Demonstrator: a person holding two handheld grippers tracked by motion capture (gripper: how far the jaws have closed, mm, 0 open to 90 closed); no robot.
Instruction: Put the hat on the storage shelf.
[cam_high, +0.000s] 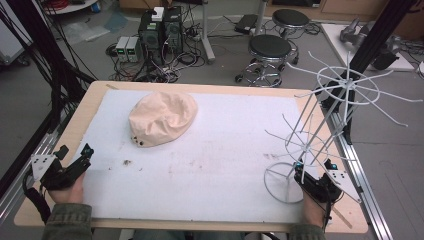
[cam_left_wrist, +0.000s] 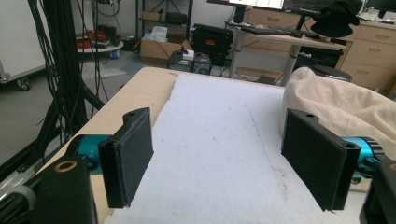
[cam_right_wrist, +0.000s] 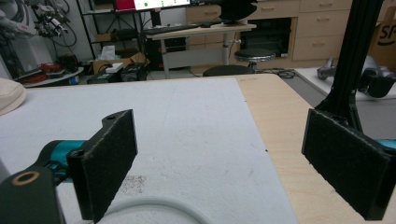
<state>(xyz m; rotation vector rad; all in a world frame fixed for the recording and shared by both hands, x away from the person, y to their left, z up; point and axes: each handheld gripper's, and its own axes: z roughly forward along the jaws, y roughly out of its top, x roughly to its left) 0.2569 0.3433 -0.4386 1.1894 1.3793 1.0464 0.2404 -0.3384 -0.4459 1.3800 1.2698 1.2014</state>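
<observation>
On white matting (cam_high: 215, 165): one beige hat (cam_high: 162, 117), one wire rack (cam_high: 320, 135), two hand-held grippers.

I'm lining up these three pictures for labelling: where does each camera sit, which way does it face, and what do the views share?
High view: above the person's side, looking forward and down on the table; forearms and both tongs, left tongs and right tongs, show at the bottom.
Left gripper view: rides the left tongs, looking along the white mat; jaws wide apart.
Right gripper view: rides the right tongs, facing across the mat; jaws apart, above the white rack base ring.
Shared: all three show the beige cloth hat.
</observation>
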